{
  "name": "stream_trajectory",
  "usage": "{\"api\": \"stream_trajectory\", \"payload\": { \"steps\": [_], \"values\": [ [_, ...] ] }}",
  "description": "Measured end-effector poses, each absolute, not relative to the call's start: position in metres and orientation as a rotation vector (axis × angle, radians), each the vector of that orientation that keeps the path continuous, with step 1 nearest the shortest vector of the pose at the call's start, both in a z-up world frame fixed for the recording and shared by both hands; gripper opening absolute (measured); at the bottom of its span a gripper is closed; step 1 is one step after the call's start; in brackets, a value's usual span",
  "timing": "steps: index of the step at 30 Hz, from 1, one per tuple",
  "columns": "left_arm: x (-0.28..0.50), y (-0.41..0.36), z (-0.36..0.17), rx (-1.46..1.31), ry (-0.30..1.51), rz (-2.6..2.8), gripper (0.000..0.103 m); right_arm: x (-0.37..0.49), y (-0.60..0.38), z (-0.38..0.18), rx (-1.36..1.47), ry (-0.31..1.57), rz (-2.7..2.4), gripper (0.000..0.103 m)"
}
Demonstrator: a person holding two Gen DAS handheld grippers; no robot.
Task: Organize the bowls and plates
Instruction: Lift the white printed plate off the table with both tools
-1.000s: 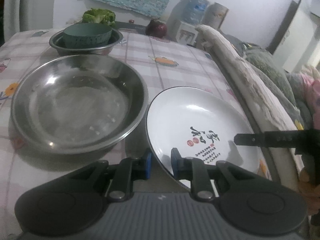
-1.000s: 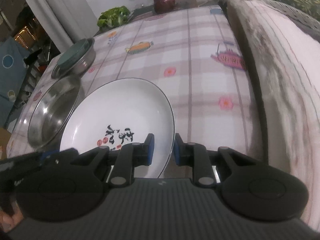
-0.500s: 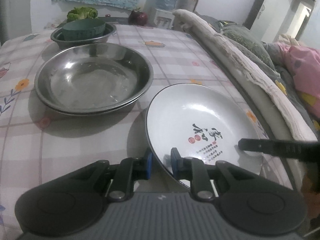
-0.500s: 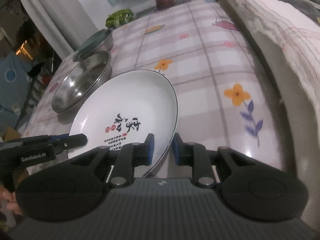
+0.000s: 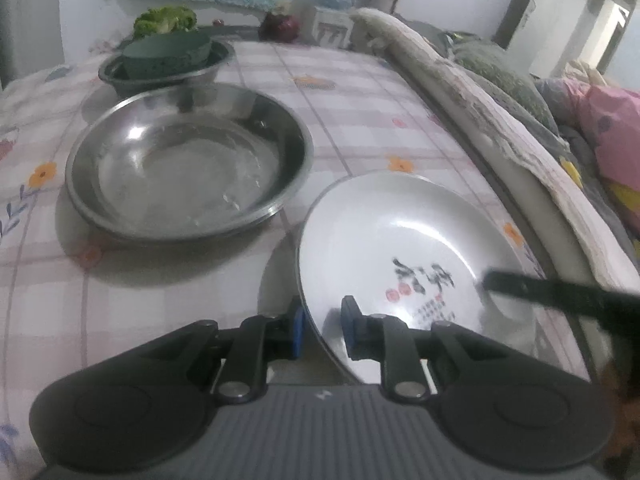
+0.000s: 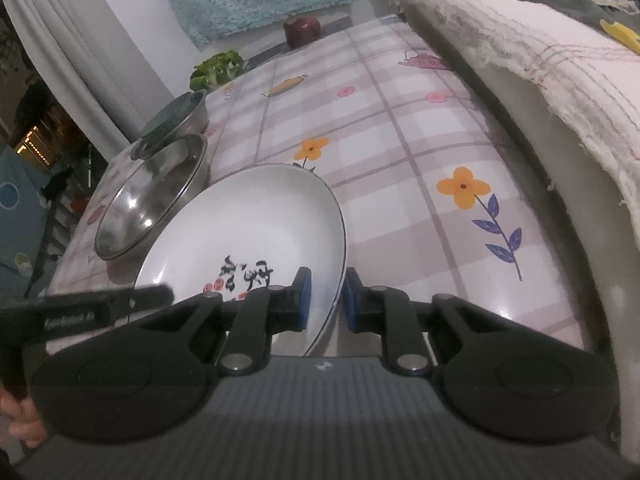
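Observation:
A white plate [image 5: 400, 232] with black lettering and a dark rim is gripped from both sides. My left gripper [image 5: 322, 320] is shut on its near left rim, one blue pad above and one below. My right gripper [image 6: 326, 300] is shut on the near right rim of the same plate [image 6: 256, 224]. The plate tilts, with a shadow under its left edge. A large empty steel basin [image 5: 180, 168] sits left of it. Further back, a green bowl [image 5: 168, 54] rests inside a smaller steel bowl [image 5: 132, 80].
The checked, flower-printed tablecloth [image 5: 360, 120] covers the table. Broccoli [image 5: 164, 20] and a dark red round vegetable [image 5: 280, 26] lie at the far edge. A cloth-draped couch edge [image 5: 480, 92] runs along the right side. A curtain [image 6: 60, 40] hangs on the left.
Both grippers carried the plate back along the table, away from the steel basin and toward the near end. Over the last half second nothing has shifted.

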State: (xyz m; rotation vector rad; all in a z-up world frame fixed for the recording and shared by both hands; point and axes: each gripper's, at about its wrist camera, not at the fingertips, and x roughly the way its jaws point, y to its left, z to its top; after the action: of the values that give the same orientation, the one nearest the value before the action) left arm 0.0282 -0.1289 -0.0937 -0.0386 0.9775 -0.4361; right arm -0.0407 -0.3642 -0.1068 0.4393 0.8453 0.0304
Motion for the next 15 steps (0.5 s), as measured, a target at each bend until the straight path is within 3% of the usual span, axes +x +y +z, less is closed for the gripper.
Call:
{"api": "stream_trajectory", "payload": {
  "steps": [6,15],
  "values": [
    [-0.002,-0.123,-0.092,-0.053,1.008,-0.524,0.024,-0.021,-0.375,-0.109,0.453,0.836,0.045,0.016],
    [0.016,-0.123,-0.089,0.005,0.951,-0.463,0.022,-0.036,-0.379,-0.105,0.503,0.822,-0.002,0.018]
  ]
}}
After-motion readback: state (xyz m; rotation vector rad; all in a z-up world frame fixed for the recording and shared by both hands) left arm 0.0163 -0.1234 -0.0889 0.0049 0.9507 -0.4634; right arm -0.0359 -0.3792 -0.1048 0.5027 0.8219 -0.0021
